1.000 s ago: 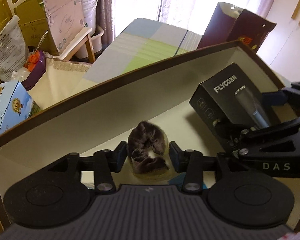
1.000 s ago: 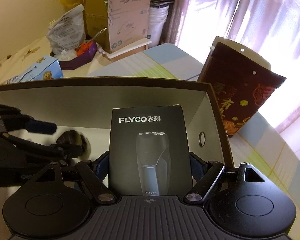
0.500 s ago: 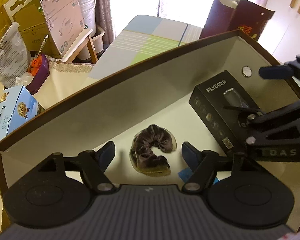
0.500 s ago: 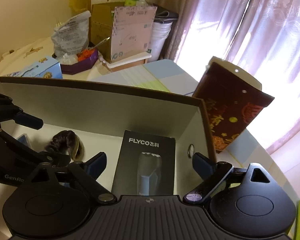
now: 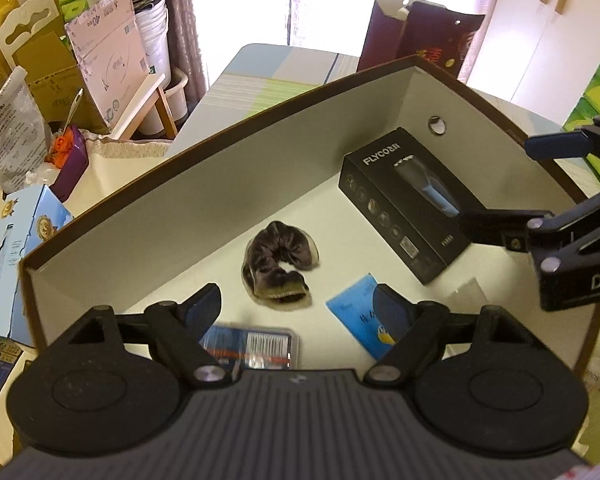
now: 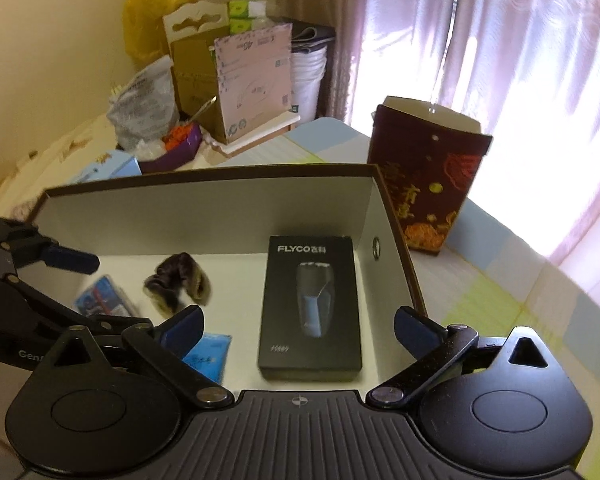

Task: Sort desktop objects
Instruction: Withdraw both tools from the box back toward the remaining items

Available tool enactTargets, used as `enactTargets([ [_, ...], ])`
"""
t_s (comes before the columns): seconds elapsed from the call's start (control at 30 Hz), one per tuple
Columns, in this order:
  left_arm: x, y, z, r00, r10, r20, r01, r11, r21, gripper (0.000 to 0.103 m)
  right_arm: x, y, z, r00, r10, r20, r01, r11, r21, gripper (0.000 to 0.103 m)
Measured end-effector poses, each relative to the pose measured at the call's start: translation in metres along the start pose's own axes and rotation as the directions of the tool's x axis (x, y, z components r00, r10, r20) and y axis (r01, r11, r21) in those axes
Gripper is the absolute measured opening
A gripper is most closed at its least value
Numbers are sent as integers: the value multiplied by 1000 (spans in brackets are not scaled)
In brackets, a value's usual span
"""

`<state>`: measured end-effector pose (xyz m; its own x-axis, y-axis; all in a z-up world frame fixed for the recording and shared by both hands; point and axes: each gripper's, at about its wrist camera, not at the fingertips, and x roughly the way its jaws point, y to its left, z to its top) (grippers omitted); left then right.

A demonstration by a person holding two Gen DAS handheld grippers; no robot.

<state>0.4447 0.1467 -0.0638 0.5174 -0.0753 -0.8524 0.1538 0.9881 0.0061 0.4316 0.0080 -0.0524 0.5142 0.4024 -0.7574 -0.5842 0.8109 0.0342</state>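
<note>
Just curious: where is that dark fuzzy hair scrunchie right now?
The scrunchie lies on the box floor, left of the black shaver box, untouched.

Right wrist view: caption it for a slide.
Right gripper opening above the black FLYCO shaver box, which lies flat inside the brown-rimmed cardboard box beside a dark velvet scrunchie.

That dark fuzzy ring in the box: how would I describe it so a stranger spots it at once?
Look inside the big open box with pale walls and a brown rim. On its floor, left of the black shaver box, lies the velvet scrunchie. It is the only soft, crumpled, dark brown thing there; its neighbours are flat packets or hard-edged.
</note>
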Motion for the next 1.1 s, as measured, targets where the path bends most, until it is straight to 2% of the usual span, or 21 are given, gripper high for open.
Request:
enactTargets([
  [0.23, -27, 1, -13, 1000, 7, 23, -6, 1000, -11, 81, -33, 3, -16, 1000, 20, 20, -22, 997, 75, 101],
  [0.4, -48, -3, -22, 999, 18, 41, -18, 1000, -4, 84, -53, 9, -26, 999, 23, 44, -27, 996, 90, 101],
  [1.1, -143, -12, -78, 989, 61, 137, -56, 998, -43, 86, -138, 49, -76, 988, -1, 155, -20, 991, 133, 101],
])
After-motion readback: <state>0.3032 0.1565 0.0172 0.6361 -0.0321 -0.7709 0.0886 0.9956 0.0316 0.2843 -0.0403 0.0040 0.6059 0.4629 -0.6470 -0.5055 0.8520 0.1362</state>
